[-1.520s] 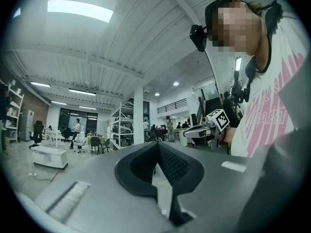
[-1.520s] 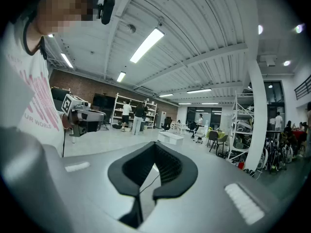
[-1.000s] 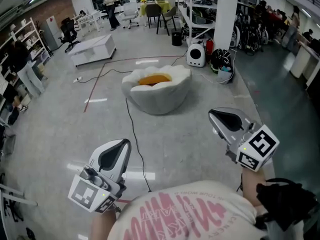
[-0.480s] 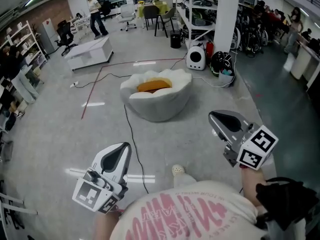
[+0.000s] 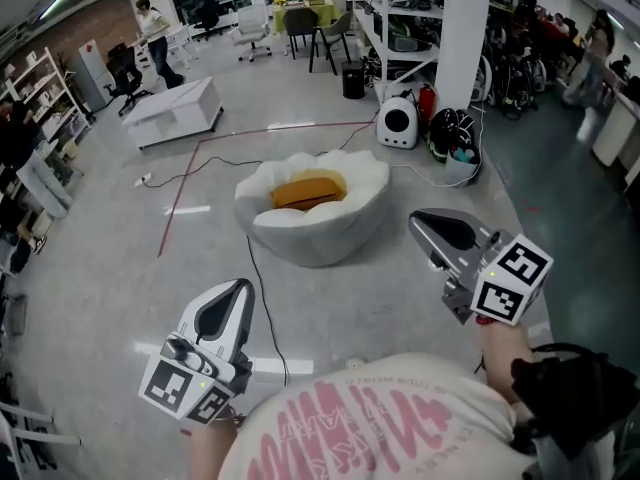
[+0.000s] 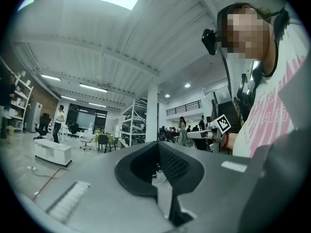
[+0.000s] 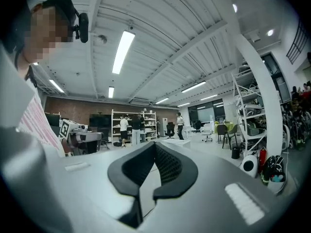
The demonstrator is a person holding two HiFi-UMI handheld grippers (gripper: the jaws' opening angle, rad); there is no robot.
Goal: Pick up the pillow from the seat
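An orange pillow (image 5: 305, 190) lies in the hollow of a white, egg-shaped seat (image 5: 320, 236) on the grey floor, in the middle of the head view. My left gripper (image 5: 238, 290) is held level at the lower left, shut and empty, well short of the seat. My right gripper (image 5: 418, 220) is at the right, also shut and empty, its tip just off the seat's right side. In the left gripper view the jaws (image 6: 158, 154) are closed with nothing between them. The right gripper view shows its jaws (image 7: 155, 154) closed the same way. Neither gripper view shows the pillow.
A black cable (image 5: 262, 298) runs across the floor from the seat toward me. A white low table (image 5: 180, 108) stands at the back left. A white round appliance (image 5: 397, 123), a dark bag (image 5: 452, 133) and a white pillar (image 5: 465, 38) stand behind the seat. A person (image 5: 155, 28) walks far off.
The seat with the pillow sits nearer to both grippers than a second ago. The far person has walked to the left. Both grippers stay shut.
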